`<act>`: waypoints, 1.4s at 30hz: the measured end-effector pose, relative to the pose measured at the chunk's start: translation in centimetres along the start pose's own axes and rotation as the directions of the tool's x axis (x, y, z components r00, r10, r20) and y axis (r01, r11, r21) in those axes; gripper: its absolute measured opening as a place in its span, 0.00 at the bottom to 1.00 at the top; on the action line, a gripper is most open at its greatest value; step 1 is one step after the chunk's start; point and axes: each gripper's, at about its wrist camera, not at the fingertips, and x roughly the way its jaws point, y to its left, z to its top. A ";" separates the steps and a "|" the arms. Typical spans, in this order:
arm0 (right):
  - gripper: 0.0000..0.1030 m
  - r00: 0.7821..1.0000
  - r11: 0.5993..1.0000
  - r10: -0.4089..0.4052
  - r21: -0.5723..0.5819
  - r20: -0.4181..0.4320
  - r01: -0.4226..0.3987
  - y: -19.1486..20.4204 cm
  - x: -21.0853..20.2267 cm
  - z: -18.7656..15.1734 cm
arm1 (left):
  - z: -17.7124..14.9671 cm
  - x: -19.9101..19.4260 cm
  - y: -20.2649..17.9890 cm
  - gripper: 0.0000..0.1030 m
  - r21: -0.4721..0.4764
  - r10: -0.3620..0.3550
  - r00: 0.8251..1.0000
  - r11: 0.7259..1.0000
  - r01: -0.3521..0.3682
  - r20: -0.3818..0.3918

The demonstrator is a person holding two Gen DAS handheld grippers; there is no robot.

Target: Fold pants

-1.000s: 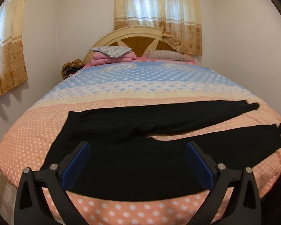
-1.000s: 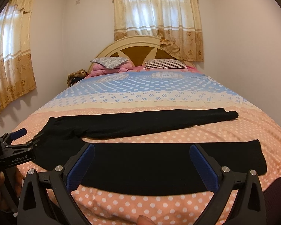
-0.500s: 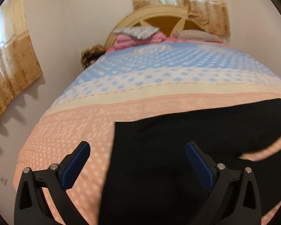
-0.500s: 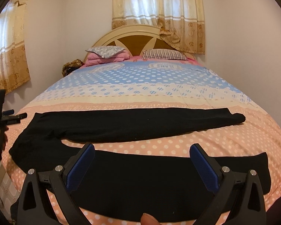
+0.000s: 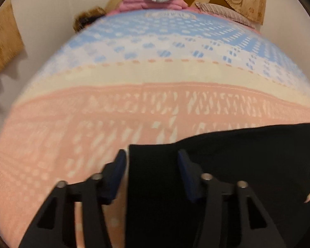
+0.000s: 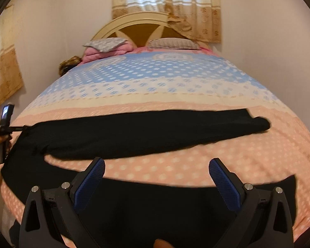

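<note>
Black pants [image 6: 150,132] lie spread across the pink end of the bed, waist at the left, two legs running right. In the left wrist view my left gripper [image 5: 152,160] sits low over the far waist corner of the pants [image 5: 227,165]. Its jaws have narrowed and straddle the corner's edge, still with a gap between them. The view is blurred. My right gripper [image 6: 157,170] is open, hovering above the near leg [image 6: 165,206], touching nothing. The left gripper also shows at the left edge of the right wrist view [image 6: 20,127].
The bed [image 6: 155,78] has a dotted cover in pink, cream and blue bands. Pillows [image 6: 105,43] and a folded pink blanket [image 6: 105,52] lie at the headboard. Walls stand close on both sides. Curtains hang behind the headboard and at the left.
My left gripper moved left and down to the far waist corner and its jaws narrowed around it. My right gripper dropped closer over the near leg and stayed open.
</note>
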 end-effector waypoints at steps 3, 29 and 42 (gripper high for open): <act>0.61 0.999 0.999 -0.048 -0.026 -0.017 0.048 -2.4 0.5 1.3 | -0.5 -0.1 1.1 0.43 -0.063 -0.092 0.996 0.994 0.092 0.001; 0.40 0.939 0.957 -0.056 0.250 -0.339 0.148 -25.3 20.1 10.6 | 0.7 1.0 -0.3 0.14 0.051 -0.113 0.993 0.992 0.112 0.018; 0.07 0.935 0.974 0.010 0.215 -0.355 0.071 -24.7 21.0 10.1 | 1.1 1.1 -0.5 0.13 0.058 -0.107 0.994 0.993 0.106 0.026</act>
